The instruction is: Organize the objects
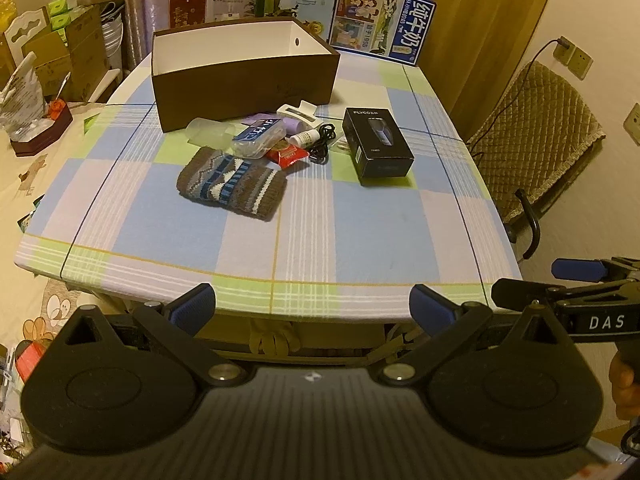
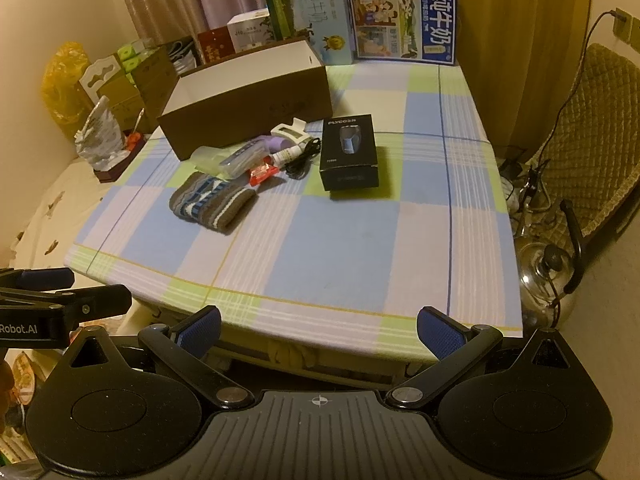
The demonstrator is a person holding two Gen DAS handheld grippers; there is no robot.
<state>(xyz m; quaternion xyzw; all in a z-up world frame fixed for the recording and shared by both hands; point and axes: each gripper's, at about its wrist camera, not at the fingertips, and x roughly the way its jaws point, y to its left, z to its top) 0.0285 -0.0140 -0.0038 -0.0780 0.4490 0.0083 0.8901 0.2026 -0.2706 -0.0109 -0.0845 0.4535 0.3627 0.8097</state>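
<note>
- Right now both tools hang short of the near edge of the desk [image 1: 304, 240], touching nothing; the left tool [image 1: 312, 304] has its blue pads spread wide with nothing between them, and the right tool [image 2: 318, 330] is spread just as wide and just as empty.
- Nearest of the things to sort is the striped knitted piece [image 1: 232, 184], lying flat and soft; my guess is a pinch could take only the top fold, so it would sag and drag across the cloth.
- Just beyond it sits the crowded heap: a red packet [image 1: 289, 156], a clear case [image 1: 258, 138], a small white bottle [image 1: 306, 137], a black cable [image 1: 324, 142] and a white clip [image 1: 298, 114], touching or overlapping. Reaching for one there could nudge the neighbours, and I would expect the bottle to roll or the cable to snag and trail along.
- Off to the right, apart from the heap, the black carton [image 2: 349, 152] lies flat; it looks broad, so a grip across the wrong side might slip.
- Farthest back, the brown box [image 1: 240, 72] stands open and looks empty, right behind the heap; a low carry could knock its front wall and shove it toward the milk cartons [image 1: 382, 20] at the far edge.
</note>
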